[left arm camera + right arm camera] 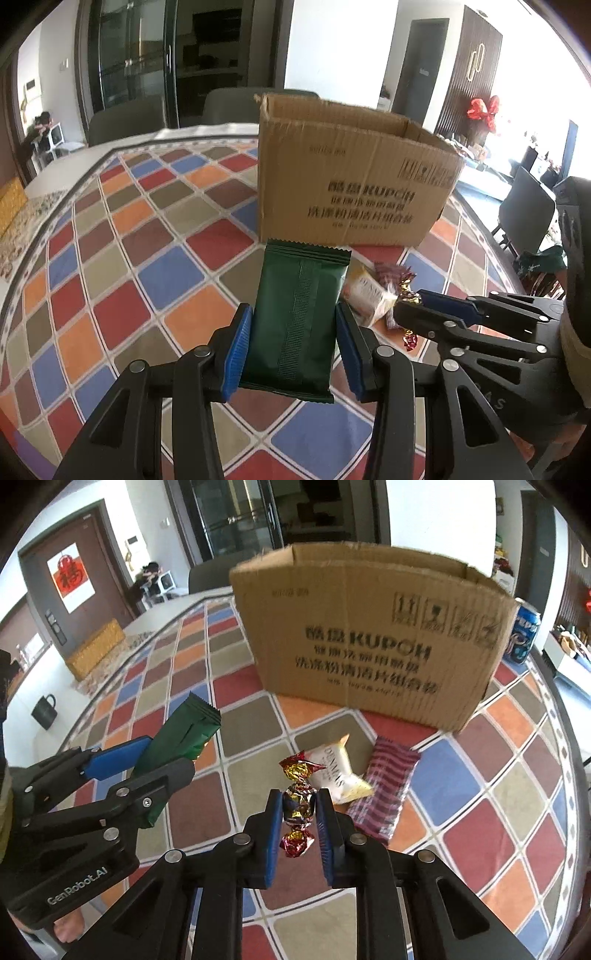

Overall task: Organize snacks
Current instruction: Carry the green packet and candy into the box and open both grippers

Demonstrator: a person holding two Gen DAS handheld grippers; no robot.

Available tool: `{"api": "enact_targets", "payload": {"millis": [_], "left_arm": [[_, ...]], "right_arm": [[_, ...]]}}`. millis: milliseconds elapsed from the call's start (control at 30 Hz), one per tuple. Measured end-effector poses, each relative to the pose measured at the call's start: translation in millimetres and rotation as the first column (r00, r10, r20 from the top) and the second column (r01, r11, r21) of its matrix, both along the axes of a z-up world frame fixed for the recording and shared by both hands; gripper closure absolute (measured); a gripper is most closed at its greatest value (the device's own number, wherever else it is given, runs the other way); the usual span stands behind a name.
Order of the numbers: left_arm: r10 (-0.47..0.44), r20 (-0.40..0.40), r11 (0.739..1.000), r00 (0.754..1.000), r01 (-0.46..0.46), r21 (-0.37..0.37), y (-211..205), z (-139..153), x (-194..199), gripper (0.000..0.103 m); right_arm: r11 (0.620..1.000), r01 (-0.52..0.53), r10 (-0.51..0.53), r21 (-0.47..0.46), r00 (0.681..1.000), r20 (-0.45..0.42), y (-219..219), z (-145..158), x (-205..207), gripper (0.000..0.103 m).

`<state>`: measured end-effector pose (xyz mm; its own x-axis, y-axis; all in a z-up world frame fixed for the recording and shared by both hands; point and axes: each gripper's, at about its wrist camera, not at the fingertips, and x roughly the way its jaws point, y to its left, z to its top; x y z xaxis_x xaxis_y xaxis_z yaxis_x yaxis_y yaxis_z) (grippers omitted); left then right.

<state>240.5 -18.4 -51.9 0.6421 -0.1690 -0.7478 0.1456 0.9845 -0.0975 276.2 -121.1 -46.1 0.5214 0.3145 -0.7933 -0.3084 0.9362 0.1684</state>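
Note:
My left gripper (293,317) is shut on a dark green snack packet (295,317), held above the checked tablecloth; the same green packet (184,734) and left gripper (162,753) show at the left of the right wrist view. My right gripper (299,805) is shut on a red-and-gold foil candy (298,805), lifted off the table; it appears at the right as the right gripper (410,306) in the left wrist view. An open cardboard box (369,635) stands just beyond both. On the cloth lie a white-yellow packet (340,771) and a purple striped packet (384,794).
A blue Pepsi can (524,635) stands right of the box. The checked tablecloth (155,236) covers the table. Dark chairs (125,122) stand behind the table's far edge. A black mug (46,710) sits off to the left.

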Motion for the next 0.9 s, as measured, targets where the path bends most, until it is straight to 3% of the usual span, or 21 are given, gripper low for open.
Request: {"api": "enact_targets", "payload": {"millis": [667,900], "left_arm": [[-0.049,0.206,0.998,0.977,0.042,0.036,-24.6,81.2,29.4,0.058],[-0.056,0.239,0.998,0.969,0.049,0.035,-31.0,98.4,48.3,0.058]], "right_arm": [[0.993,0.097,-0.108,0.067,0.975,0.196,-37.1,81.0,15.5,0.083],[0.988,0.123,-0.142,0.091,0.959,0.245,-46.7,103.4,29.2,0.083]]}}
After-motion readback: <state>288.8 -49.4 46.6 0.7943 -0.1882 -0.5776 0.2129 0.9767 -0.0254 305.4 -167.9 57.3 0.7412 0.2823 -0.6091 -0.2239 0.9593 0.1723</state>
